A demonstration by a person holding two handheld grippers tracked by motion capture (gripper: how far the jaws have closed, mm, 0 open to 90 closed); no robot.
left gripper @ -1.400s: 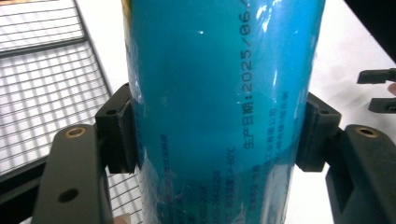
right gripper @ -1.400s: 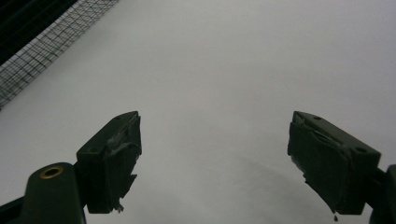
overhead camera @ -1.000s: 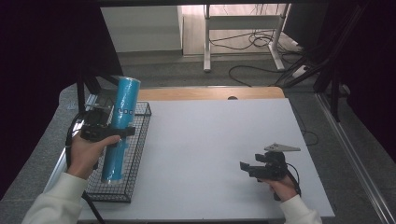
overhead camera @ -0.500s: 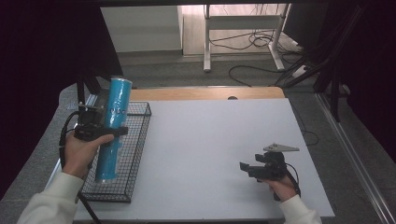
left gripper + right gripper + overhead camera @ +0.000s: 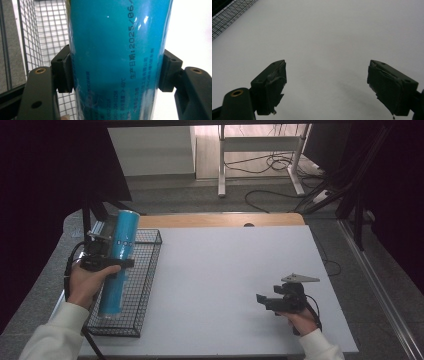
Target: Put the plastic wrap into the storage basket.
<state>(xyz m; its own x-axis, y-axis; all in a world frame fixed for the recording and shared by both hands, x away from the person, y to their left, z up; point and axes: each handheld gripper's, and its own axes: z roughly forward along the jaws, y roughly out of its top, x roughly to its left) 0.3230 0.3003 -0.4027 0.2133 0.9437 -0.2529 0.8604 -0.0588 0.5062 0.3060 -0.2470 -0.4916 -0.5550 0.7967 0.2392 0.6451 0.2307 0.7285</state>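
While the left gripper is clamped across the middle of the blue tube, with one black jaw on each side as seen in the left gripper view, keep the squeeze steady and the tube's long axis under control; the glossy film wrap looks slippery, so avoid quick tilts. Judged from the tilt, with the far end raised above the wire basket and the near end low inside it, treat the step as a lift out of, or a lowering into, the basket; cannot tell which. Clear the basket rim before any sideways move. Leave the right gripper resting low over the white table, jaws wide apart and empty, well apart from the tube. Cannot confirm whether the tube's near end touches the mesh floor. Cannot read most of the printing on the tube beyond a date; both tube ends cut off in the left gripper view.
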